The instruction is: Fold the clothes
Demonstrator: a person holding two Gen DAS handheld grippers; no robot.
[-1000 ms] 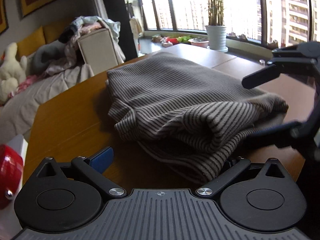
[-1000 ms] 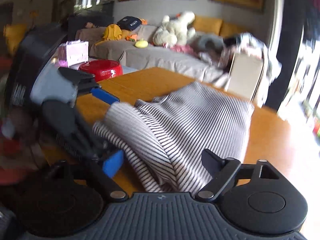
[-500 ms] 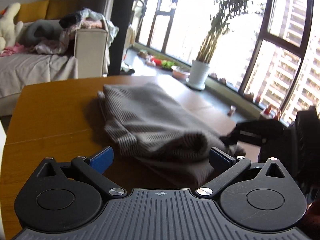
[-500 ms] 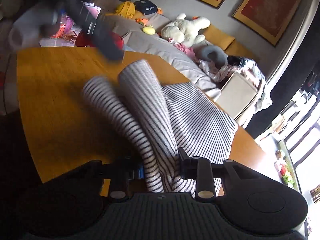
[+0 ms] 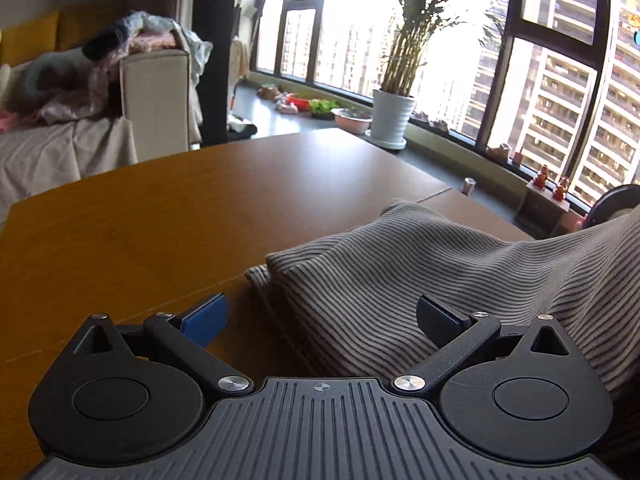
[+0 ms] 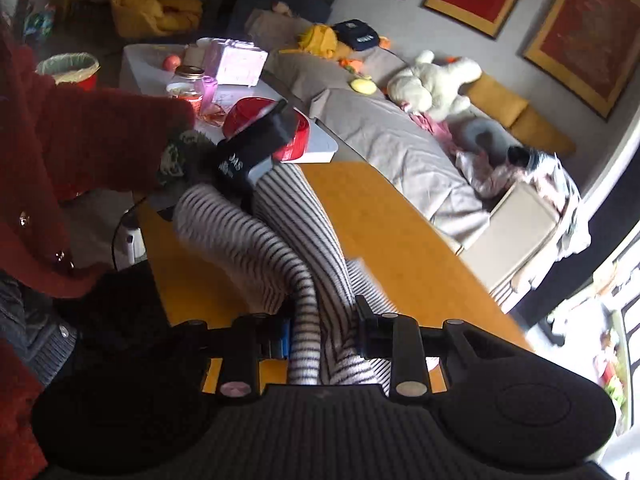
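We've got the right tongs (image 6: 322,338) clamped on a bunched edge of the striped sweater (image 5: 440,280); their jaws have just been closing and the fabric sits squarely between them, both pads pressing on it. The garment lies half-folded on the wooden tabletop (image 5: 160,220), its near end lifted in a ridge that runs from the right tongs toward the left gripper body (image 6: 256,148) in the right wrist view. The left tongs (image 5: 320,320) stand wide open with nothing pinched: blue pad (image 5: 204,318) over bare wood, the other finger (image 5: 438,322) over the cloth. In our judgement the step in hand is carrying the gripped edge over to make the next fold, and we're somewhere mid-task: the sweater already looks doubled, not yet compact. To do it well: keep the right grip firm, since the bite takes a thick roll of several layers and an inner layer could slide out. Lift only enough to clear the lower layers, then carry across in one arc so the stripes stay parallel and the fold line comes out straight. The left tongs should either pin the far layers flat or take the matching corner before we pull, otherwise the whole pile drags along the slick tabletop. Watch the table edge near the person's red sleeve (image 6: 80,140): the cloth could slump off there. Lay it down, then release.
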